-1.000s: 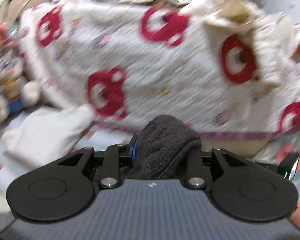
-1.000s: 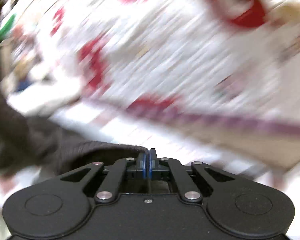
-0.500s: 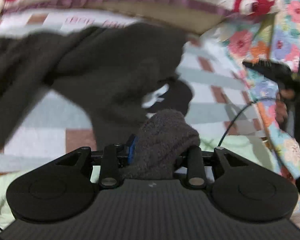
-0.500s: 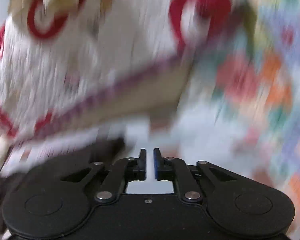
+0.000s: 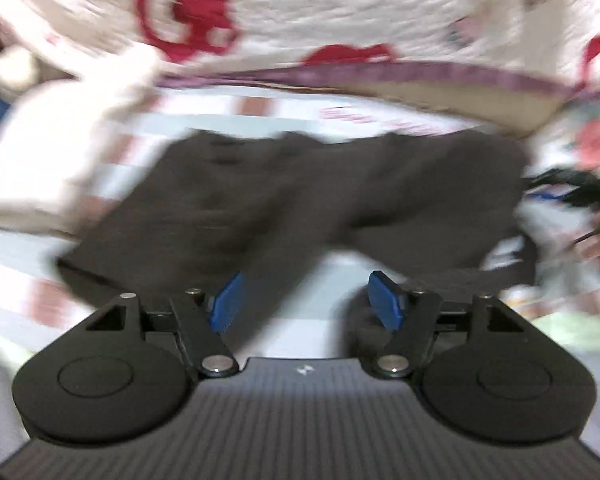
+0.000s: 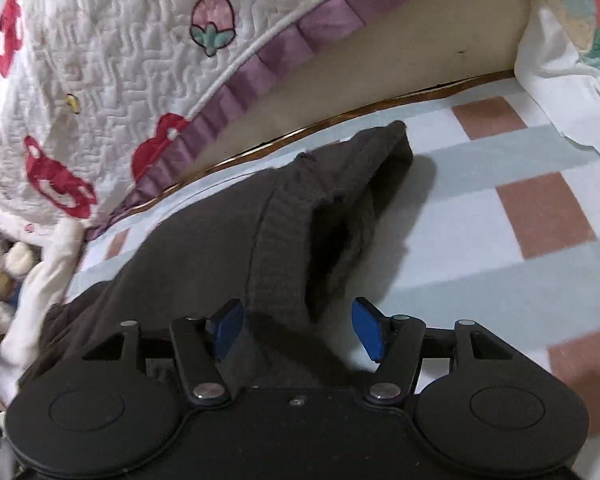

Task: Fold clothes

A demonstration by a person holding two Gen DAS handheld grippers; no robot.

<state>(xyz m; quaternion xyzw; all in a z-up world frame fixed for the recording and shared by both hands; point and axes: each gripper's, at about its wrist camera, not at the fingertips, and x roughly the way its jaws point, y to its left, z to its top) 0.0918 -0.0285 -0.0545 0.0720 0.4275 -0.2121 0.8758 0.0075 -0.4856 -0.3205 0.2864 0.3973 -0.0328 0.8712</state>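
Note:
A dark grey-brown knit garment (image 5: 300, 200) lies spread on the checked sheet (image 5: 332, 344). My left gripper (image 5: 306, 306) is open just in front of its near edge, blue pads apart, with a fold of the cloth running by the left pad (image 5: 226, 304). In the right wrist view the same garment (image 6: 228, 248) lies rumpled, its ribbed band (image 6: 278, 248) leading between the open jaws of my right gripper (image 6: 298, 330). The right gripper shows at the right edge of the left wrist view (image 5: 580, 184).
A white quilt with red prints and a purple border (image 6: 112, 64) rises behind the garment. A cream garment (image 5: 60, 152) lies to the left. A floral pillow (image 6: 580, 20) sits at the right. Stuffed toys (image 6: 0, 272) are at the far left.
Both grippers have let go of the dark garment and opened wide. The garment now lies on the sheet instead of hanging from the jaws.

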